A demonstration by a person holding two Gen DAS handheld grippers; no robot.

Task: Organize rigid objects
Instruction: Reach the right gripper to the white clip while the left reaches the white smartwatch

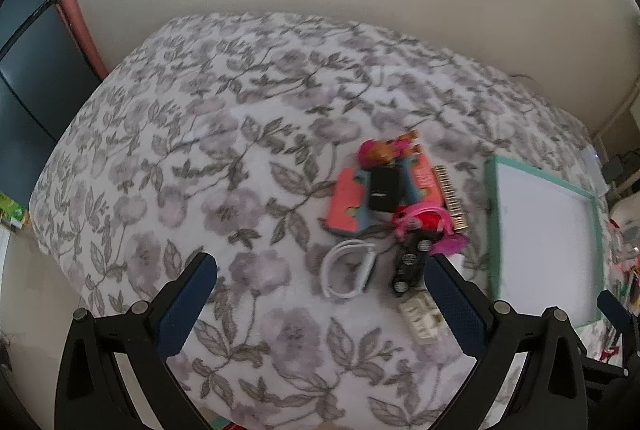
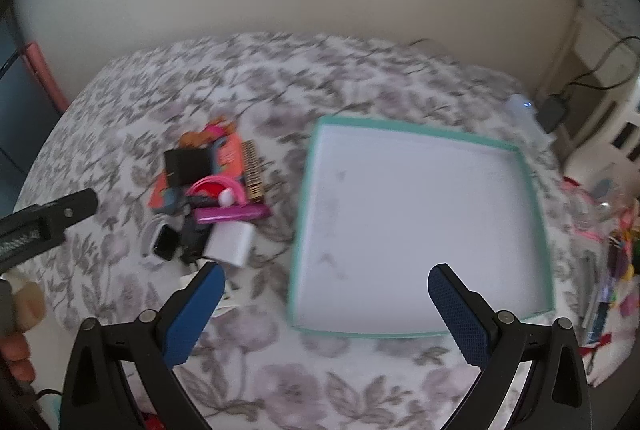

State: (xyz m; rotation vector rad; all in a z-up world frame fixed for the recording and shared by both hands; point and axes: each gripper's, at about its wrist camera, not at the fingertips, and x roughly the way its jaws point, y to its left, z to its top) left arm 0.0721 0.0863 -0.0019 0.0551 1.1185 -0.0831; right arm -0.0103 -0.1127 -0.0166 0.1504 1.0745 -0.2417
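Both views are blurred (the toy pile (image 2: 208,190) hard to sort out); the purple bar (image 2: 230,215) lies crosswise. Left gripper (image 1: 320,270) and right gripper (image 2: 326,280) are spread, empty, beside the box (image 2: 532,186).

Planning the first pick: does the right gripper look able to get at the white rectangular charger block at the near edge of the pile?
Probably yes. The right gripper is open and empty, and the white rectangular charger block lies uncovered on the pile's near side, just ahead of its left finger, nothing between.
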